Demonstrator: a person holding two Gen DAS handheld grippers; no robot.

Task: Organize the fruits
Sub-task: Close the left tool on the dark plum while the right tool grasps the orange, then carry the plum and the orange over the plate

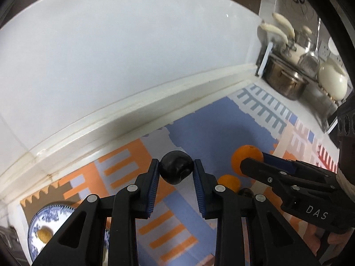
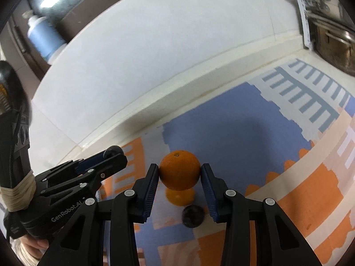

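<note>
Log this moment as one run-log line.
left gripper: shut on dark round plum | right gripper: shut on large orange | both lifted above patterned mat

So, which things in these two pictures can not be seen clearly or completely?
- Blue-and-white plate, left wrist view: the left gripper covers its right side, and the yellowish item on it is too blurred to name.
- Second orange, right wrist view: the held orange hides its top.
- Dark fruit on the mat, right wrist view: blurred, kind unclear.
- Blue bottle, right wrist view: motion blur, label unreadable.
</note>
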